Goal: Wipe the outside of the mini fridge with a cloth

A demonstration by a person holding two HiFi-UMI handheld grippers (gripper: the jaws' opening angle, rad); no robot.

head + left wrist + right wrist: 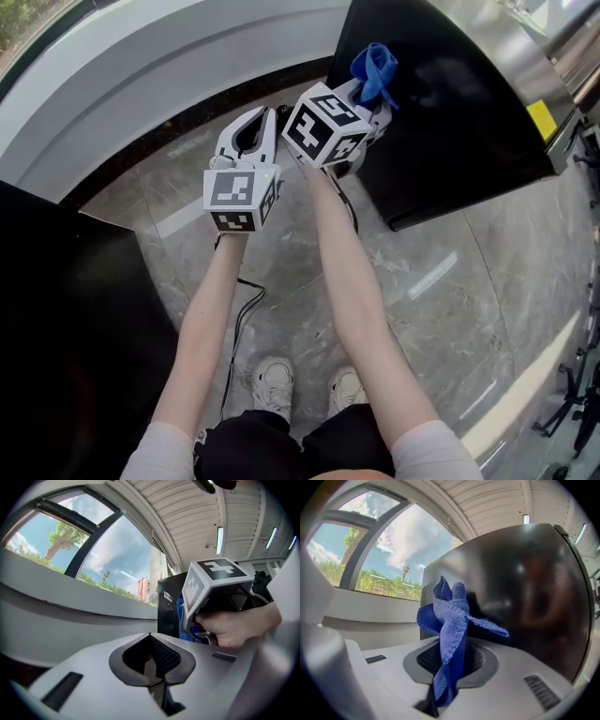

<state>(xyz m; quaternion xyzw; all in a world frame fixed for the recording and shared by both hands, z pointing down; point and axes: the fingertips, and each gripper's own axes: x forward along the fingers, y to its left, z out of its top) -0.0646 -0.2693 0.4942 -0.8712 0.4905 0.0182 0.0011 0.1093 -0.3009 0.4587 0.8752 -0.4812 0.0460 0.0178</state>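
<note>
— Blue cloth (451,620) is seen in the right gripper view; by what is it held?

— It is clamped between the fingers of the right gripper (364,101), which are closed on its lower part. The rest is bunched upward, with one flap thrown out to the right.

— And where is the mini fridge (459,103) found?

— It is stood on the grey marble floor (431,281), ahead and to the right of the person. Its glossy black side is faced by the right gripper. The cloth is held up just beside that side, near the corner where a vent grille (425,597) is shown. Whether the surface is actually touched cannot be told.

— How are the fingers of the left gripper (251,122) set?

— They are brought together, and nothing is held between them. That gripper is held just to the left of the right one, apart from the fridge. It is pointed toward the curved white wall (187,66) under the windows (70,541).

— Is anything else shown?

— A thin black cable (239,314) is hung from the left gripper down toward the person's white shoes (274,382). A large black object (66,328) is seen at the left edge of the head view; what it is cannot be made out.
</note>
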